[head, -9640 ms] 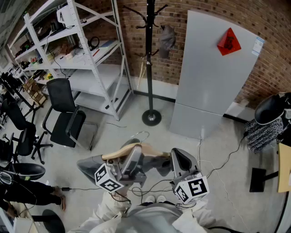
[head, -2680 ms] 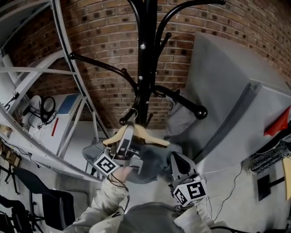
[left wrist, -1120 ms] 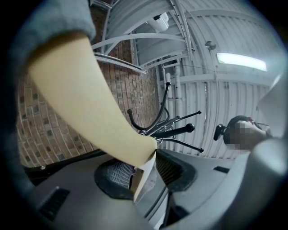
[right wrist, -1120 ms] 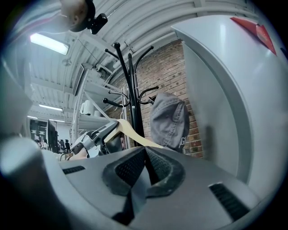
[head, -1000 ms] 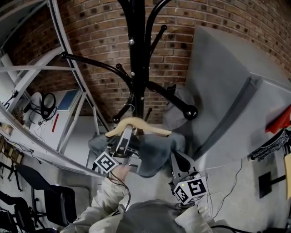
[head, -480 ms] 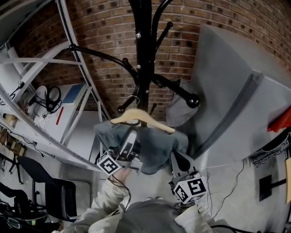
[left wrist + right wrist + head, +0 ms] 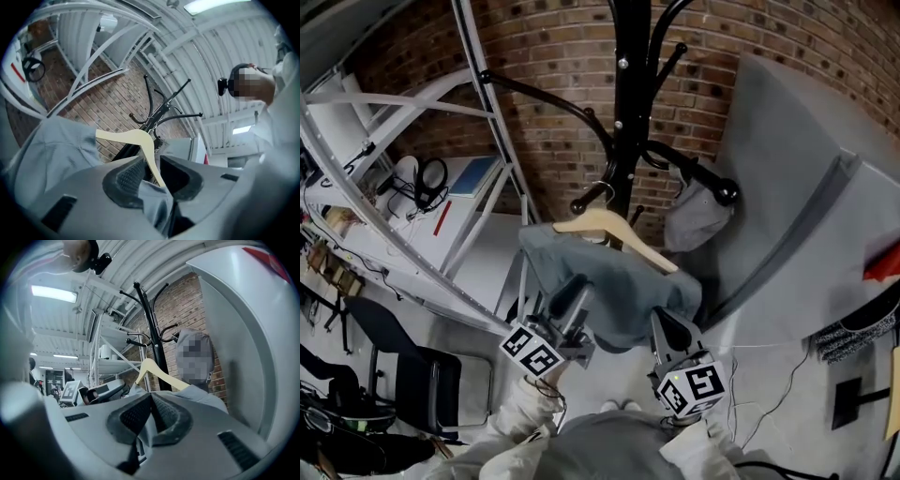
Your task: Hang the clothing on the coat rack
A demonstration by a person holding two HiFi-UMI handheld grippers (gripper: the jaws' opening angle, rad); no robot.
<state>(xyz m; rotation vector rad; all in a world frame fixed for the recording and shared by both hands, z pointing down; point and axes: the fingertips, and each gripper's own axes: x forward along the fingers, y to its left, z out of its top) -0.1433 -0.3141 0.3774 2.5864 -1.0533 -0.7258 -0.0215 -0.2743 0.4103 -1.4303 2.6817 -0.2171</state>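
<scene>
Nearest, the right gripper has its fingers pinched together on the lower right edge of the grey clothing; to its left, the left gripper sits under the garment's hem, and its fingers have just been closing but stand apart, with a fold of cloth and one arm of the wooden hanger showing in the gap, pressed by neither pad; the clothing drapes over that hanger, whose wire hook sits at a low peg of the black coat rack; another grey item hangs on a peg to the right; metal shelving stands left; the brick wall lies farthest.
</scene>
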